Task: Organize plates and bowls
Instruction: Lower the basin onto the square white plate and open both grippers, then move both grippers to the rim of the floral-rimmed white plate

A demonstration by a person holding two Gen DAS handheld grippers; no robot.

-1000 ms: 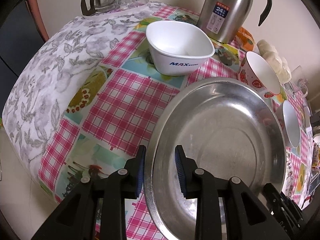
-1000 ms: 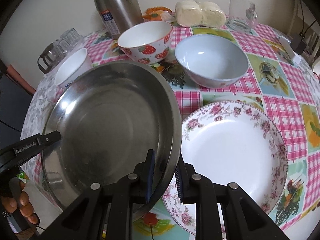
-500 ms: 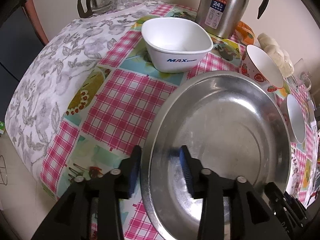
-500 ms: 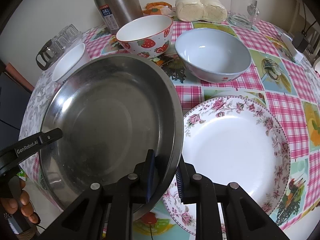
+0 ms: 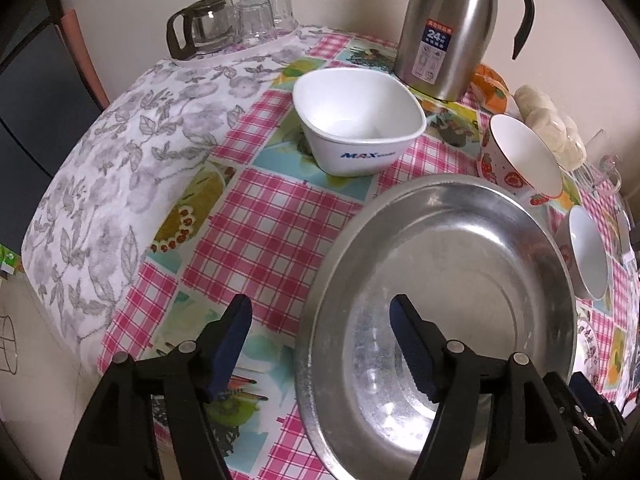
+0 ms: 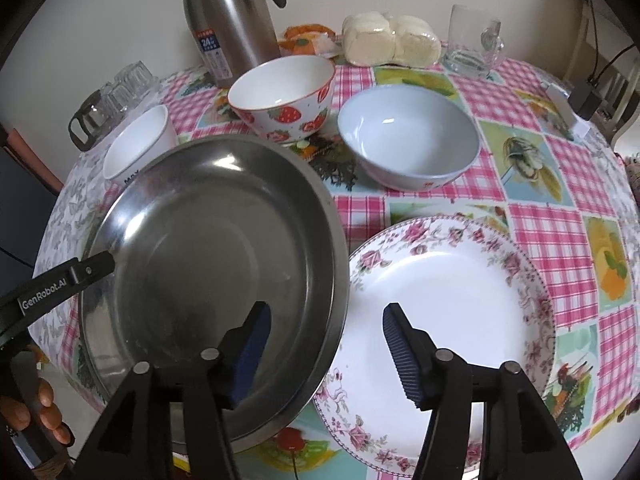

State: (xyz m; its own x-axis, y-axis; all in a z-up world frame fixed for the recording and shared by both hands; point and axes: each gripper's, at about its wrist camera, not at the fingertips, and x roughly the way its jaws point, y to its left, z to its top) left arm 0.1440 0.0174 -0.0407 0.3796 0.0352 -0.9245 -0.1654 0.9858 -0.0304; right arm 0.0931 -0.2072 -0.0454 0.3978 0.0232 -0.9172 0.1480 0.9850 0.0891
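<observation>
A large steel plate [image 5: 460, 280] [image 6: 208, 248] rests on the table, its right edge overlapping the floral plate [image 6: 452, 288]. My left gripper [image 5: 320, 320] is open, straddling the steel plate's left rim. My right gripper [image 6: 326, 328] is open, straddling its right rim over the floral plate. A square white bowl [image 5: 360, 124] [image 6: 136, 148], a strawberry bowl [image 6: 284, 96] [image 5: 520, 152] and a pale blue bowl [image 6: 408, 136] [image 5: 588, 256] stand behind the plates.
A steel thermos [image 5: 452, 28] [image 6: 232, 20], upturned glasses with a glass pot [image 5: 224, 24], wrapped buns [image 6: 392, 40] and a glass mug [image 6: 474, 40] stand along the back of the table. The table's front edge is close below both grippers.
Both grippers have opened and let go of the steel plate's rim. The plate has come down and now rests on the table and the floral plate's edge.
</observation>
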